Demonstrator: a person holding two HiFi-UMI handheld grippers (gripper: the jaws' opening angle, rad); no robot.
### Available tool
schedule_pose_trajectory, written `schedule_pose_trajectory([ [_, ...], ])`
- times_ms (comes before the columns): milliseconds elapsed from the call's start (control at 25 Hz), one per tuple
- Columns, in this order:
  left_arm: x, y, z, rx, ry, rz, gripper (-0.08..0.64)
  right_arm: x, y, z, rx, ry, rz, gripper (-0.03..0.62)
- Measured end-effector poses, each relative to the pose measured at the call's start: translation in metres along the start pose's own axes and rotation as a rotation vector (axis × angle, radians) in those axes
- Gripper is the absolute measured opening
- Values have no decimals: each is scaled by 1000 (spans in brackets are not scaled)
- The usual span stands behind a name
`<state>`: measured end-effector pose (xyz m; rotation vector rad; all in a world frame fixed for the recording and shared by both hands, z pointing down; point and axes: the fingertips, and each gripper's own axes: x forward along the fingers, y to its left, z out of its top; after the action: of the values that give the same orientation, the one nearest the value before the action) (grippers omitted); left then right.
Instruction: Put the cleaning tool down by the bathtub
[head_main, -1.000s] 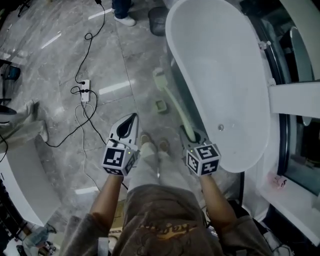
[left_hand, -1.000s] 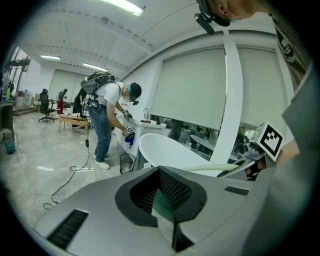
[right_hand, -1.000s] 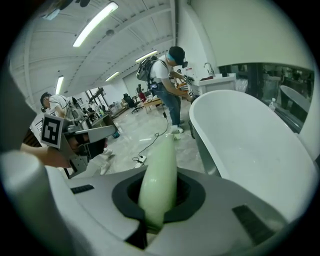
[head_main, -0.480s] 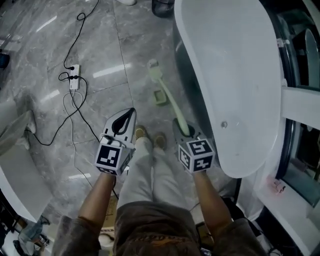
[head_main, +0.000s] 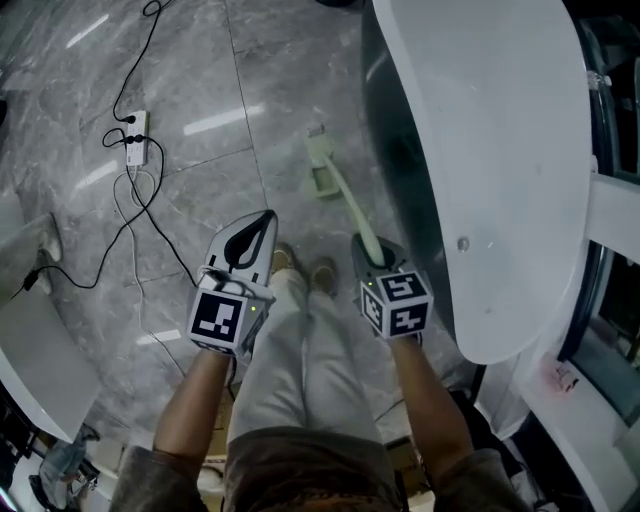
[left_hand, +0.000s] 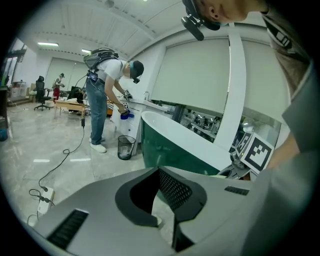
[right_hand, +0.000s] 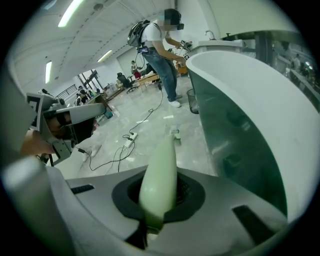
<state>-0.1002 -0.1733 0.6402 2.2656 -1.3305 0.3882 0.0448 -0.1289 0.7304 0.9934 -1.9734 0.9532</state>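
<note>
Two things worry me most, and both concern my right gripper (head_main: 368, 250). Its jaws are narrow, clamped on the near end of the cleaning tool (head_main: 345, 200), whose pale green handle runs forward and down from the jaws. The brush head at the far end sits low over the grey stone floor (head_main: 200, 180). I cannot tell whether the head touches the floor.

First, the handle looks smooth and swells toward the part I hold. I judge it could slide or twist in the pads if the head meets the floor before I expect it. The long shaft would then lever against a small grip.

Second, if I let go while the near end is high, that end would fall and clatter on the stone. It might bounce toward the shoes (head_main: 322, 275) just behind and left of my jaws.

The bathtub (head_main: 500, 150) stands close on the right of the gripper, its dark outer wall running alongside the handle. A swing to that side could knock the shaft or my jaw housing against it. A swing the other way would leave the tool away from the tub.

My left gripper (head_main: 255, 235) hangs beside the right one with its jaws drawn together on nothing, so it cannot steady the shaft. The power strip (head_main: 135, 135) and its cable lie well off to the left, and I expect no trouble there.
</note>
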Motion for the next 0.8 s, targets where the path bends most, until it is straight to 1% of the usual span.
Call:
schedule_pose_trajectory([
  [160,9,3,-6,0,7,-3,0,24,-11,-16,-19,55,-16,18],
  [360,13,4,-7,-11,11,3,0,51,-29,-38,-13,134,-34,18],
  [560,15,13,-7,-18,-6,22,0,77,-45,-57,-9,207,-47,18],
  [800,16,16,-16,-14,36,24,0,107,-62,-85,40,315,-66,17],
])
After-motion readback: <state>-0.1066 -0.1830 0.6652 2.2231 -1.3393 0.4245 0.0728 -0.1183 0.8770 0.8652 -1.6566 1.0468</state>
